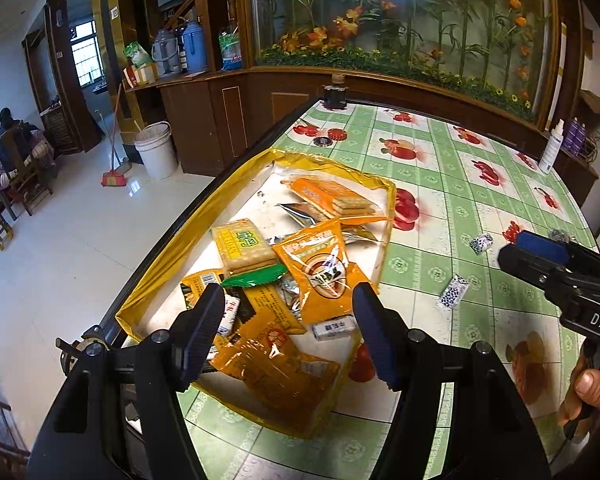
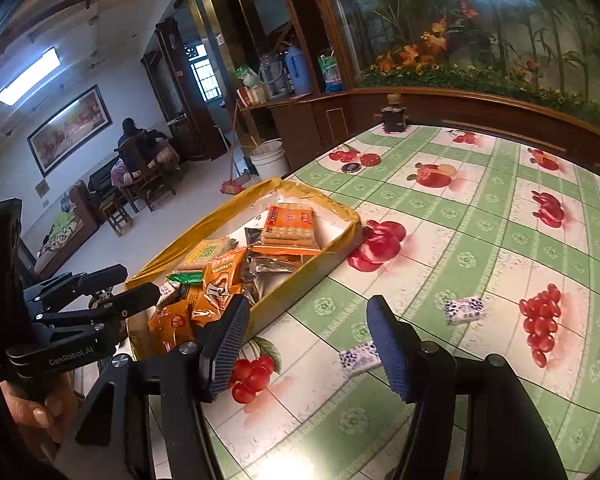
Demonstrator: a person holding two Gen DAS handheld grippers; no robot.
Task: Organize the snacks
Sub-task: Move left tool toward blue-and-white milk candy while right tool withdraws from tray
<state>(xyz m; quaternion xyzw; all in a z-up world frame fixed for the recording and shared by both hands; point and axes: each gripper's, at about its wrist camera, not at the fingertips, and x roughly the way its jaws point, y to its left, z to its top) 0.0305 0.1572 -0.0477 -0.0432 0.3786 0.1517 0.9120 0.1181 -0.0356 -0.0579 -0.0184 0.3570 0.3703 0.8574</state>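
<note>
The left gripper (image 1: 288, 332) hangs with jaws apart and empty over the near end of the yellow tray (image 1: 148, 276) of snack packets (image 1: 320, 264), while the right gripper (image 2: 308, 344), also parted and empty, hovers over the fruit-print tablecloth (image 2: 480, 216) beside it. Two blue-and-white candies (image 2: 463, 309) lie loose just beyond the right gripper. Farther off, a dark jar (image 1: 334, 95) stands at the table's far edge.

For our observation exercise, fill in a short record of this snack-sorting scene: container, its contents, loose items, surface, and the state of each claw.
container: shallow yellow box, lid off
contents: orange cracker packs, green-labelled cracker pack, orange pouches, small white sweets
loose items: two blue-and-white wrapped sweets on the tablecloth, outside the box
surface: green checked fruit-print tablecloth
left claw: open, empty, over the near end of the box
right claw: open, empty, over the tablecloth beside the nearer sweet
</note>
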